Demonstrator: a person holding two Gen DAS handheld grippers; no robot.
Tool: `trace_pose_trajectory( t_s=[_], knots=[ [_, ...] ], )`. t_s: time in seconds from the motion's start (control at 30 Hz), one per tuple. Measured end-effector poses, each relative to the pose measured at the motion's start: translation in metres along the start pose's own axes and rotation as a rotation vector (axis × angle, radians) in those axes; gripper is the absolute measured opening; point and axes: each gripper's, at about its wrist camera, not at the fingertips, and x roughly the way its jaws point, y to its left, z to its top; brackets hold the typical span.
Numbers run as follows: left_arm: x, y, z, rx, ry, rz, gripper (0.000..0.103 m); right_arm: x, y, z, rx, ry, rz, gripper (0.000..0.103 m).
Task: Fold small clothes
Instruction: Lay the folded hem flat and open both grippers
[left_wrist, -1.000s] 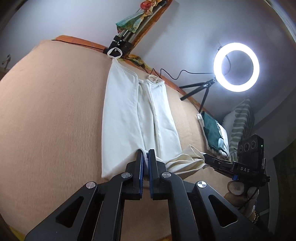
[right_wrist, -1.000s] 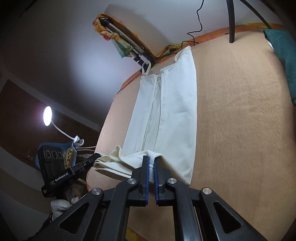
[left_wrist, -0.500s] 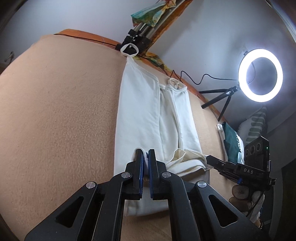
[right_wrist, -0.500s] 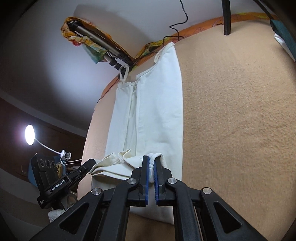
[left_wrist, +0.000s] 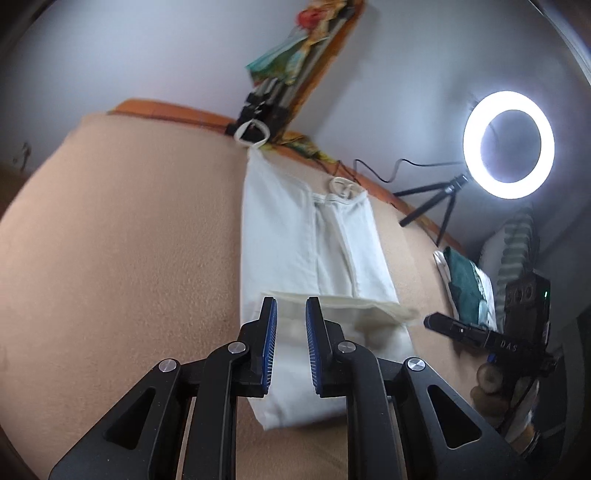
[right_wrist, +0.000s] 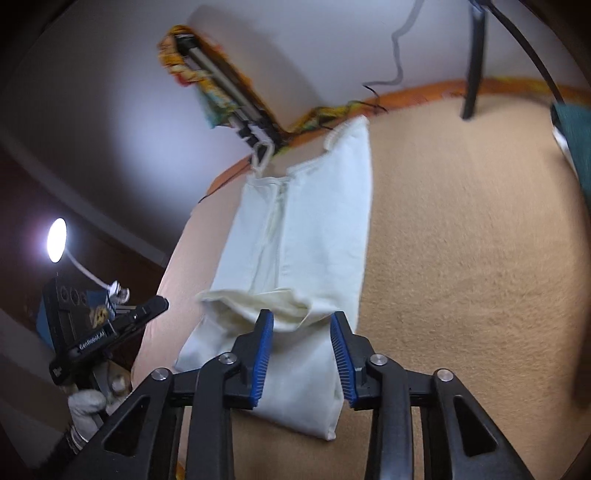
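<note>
Left wrist view: the top (left_wrist: 303, 236) lies lengthwise straight ahead on the blanket (left_wrist: 110, 258), its turned-back hem under both grippers, left (left_wrist: 290, 328) and right (right_wrist: 302, 343), whose jaws have just been opening, nothing pinched.

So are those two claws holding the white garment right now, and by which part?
Neither. The left gripper and right gripper have just been opening; their pads are clear of the garment's folded-over hem, which lies between them.

A tan blanketed bed (left_wrist: 122, 240) carries a white garment (left_wrist: 291, 236).
</note>
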Motion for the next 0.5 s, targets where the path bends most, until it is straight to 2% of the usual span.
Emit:
trace_pose_trajectory(
  t_s=[0.07, 0.17, 0.3, 0.47, 0.5],
  knots=[
    [-0.003, -0.010, -0.008, 0.056, 0.003, -0.020, 0.014, -0.002, 0.014, -0.004, -0.077, 0.004, 0.004, 0.028],
    [0.009, -0.020, -0.020, 0.093, 0.061, -0.061, 0.014, 0.007, 0.031, -0.012, -0.176, 0.034, 0.003, 0.028],
    [0.027, -0.027, -0.033, 0.129, 0.115, -0.045, 0.014, 0.025, 0.041, -0.020, -0.222, 0.080, -0.002, 0.028],
    [0.034, -0.031, -0.047, 0.200, 0.143, 0.017, 0.014, 0.039, 0.035, -0.032, -0.217, 0.142, -0.087, 0.028],
    [0.033, -0.031, -0.051, 0.214, 0.145, 0.027, 0.014, 0.039, 0.032, -0.035, -0.211, 0.152, -0.101, 0.025]
  ],
)
